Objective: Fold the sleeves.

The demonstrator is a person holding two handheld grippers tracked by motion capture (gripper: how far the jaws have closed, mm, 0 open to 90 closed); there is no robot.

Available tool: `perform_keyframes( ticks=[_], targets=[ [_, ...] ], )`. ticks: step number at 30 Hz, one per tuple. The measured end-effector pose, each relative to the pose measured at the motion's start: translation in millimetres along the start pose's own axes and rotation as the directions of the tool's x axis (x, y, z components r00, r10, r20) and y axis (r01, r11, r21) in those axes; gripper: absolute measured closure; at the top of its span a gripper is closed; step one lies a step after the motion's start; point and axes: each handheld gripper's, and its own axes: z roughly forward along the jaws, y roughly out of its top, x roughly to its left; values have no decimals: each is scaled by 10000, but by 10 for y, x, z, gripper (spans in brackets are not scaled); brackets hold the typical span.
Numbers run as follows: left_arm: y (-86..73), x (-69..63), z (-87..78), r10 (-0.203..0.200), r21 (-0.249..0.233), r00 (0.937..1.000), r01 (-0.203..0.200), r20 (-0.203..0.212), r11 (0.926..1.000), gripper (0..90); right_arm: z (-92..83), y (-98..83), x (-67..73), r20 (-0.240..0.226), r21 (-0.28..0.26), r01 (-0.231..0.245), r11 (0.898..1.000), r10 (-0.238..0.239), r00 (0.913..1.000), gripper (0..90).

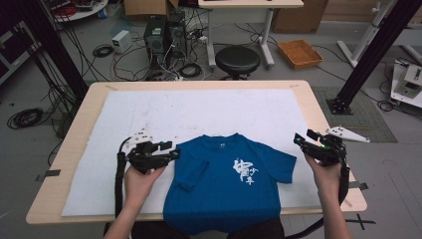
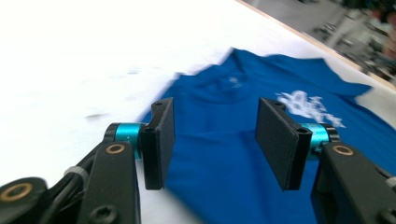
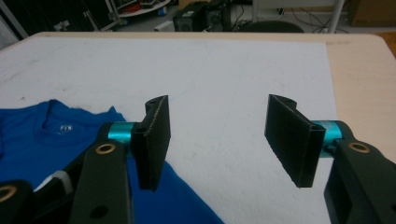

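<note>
Blue T-shirt (image 1: 226, 184) lies flat, lower centre of frame, left sleeve folded in.
Left gripper (image 1: 175, 153) and right gripper (image 1: 297, 140) both spread, holding nothing; I'd pinch the right sleeve's edge squarely, then fold it inward evenly.

A lab: computer towers (image 1: 164, 34), tangled floor cables (image 1: 102, 51), black frame struts (image 1: 370, 55).

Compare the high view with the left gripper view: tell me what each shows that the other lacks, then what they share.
High view alone: both hands, the right gripper beside the shirt's flat sleeve, a black stool and an orange tray on the floor. Left gripper view alone: a close look at the left gripper, its fingers apart with nothing between them. Both: the blue T-shirt with white print, on the white sheet.
</note>
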Motion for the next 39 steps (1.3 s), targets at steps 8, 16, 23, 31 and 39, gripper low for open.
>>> perform_keyframes(
  ticks=[8,16,23,31,39],
  targets=[
    [-30,307,-382,-26,-680,9926,-57,-1215,9977,465,32,-237,-159,-90,937,-253,9953,262,9996,549],
    [-80,410,-489,-99,-753,9901,-7,-1399,9972,465,216,-411,-242,-507,2617,-635,9631,794,9956,695],
    [-71,378,-465,73,-690,9918,-163,-1278,9975,465,313,-452,-207,-402,3176,-423,9473,581,9975,720],
    [-77,387,-467,-42,-723,9926,-46,-1210,9974,465,294,-422,-156,-560,3235,-121,9461,319,9979,889],
    [-80,392,-462,-114,-688,9939,38,-1100,9976,465,213,-242,20,-1070,2859,22,9582,296,9938,893]
  ],
)
